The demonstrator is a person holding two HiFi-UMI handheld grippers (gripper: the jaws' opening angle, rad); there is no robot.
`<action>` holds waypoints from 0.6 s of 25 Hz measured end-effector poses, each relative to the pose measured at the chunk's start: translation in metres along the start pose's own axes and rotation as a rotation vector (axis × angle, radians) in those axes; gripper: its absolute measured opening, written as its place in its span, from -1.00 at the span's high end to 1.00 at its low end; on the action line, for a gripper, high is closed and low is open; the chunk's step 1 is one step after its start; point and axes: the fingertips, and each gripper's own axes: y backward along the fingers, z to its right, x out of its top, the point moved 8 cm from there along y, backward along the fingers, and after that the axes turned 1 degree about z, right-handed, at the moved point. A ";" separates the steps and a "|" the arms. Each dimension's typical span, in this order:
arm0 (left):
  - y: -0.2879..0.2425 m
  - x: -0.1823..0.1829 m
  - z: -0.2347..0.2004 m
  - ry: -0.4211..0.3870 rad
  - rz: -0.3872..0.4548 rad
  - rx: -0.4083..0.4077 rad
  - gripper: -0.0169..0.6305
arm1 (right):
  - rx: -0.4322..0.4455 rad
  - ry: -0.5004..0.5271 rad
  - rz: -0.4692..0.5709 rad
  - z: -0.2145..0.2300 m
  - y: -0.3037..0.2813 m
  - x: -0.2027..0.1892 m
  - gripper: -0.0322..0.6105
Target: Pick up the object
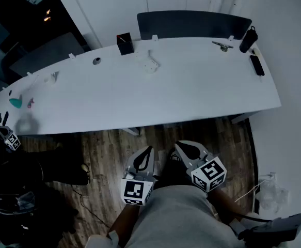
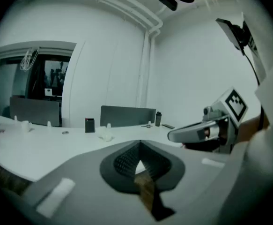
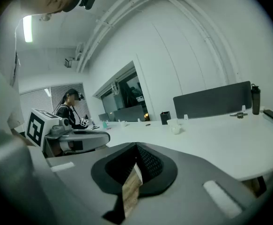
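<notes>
Both grippers hang low in front of the person's lap, short of the long white table (image 1: pixel 191 94) and above the wooden floor. In the head view, the left gripper (image 1: pixel 149 150) and the right gripper (image 1: pixel 180 146) sit side by side, both shut with nothing held. The left gripper view shows its jaws (image 2: pixel 137 162) closed together, with the right gripper (image 2: pixel 199 131) beside them. In the right gripper view its own jaws (image 3: pixel 136 167) are closed too. On the table's far side lie a small white object (image 1: pixel 149 64), also seen as the white object (image 3: pixel 175 129), and a black box (image 1: pixel 124 44).
A black bottle (image 1: pixel 248 39), a flat black device (image 1: pixel 256 65) and a small metal piece (image 1: pixel 222 46) occupy the table's right end. A grey disc (image 1: pixel 96 61) and a teal item (image 1: pixel 16 103) lie to the left. A dark screen (image 1: pixel 191 24) backs the table. Another person (image 3: pixel 70 108) stands at the left.
</notes>
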 end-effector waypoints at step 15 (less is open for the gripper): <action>-0.114 0.032 -0.009 -0.020 -0.123 0.054 0.94 | 0.035 -0.030 -0.044 0.127 -0.039 0.032 0.89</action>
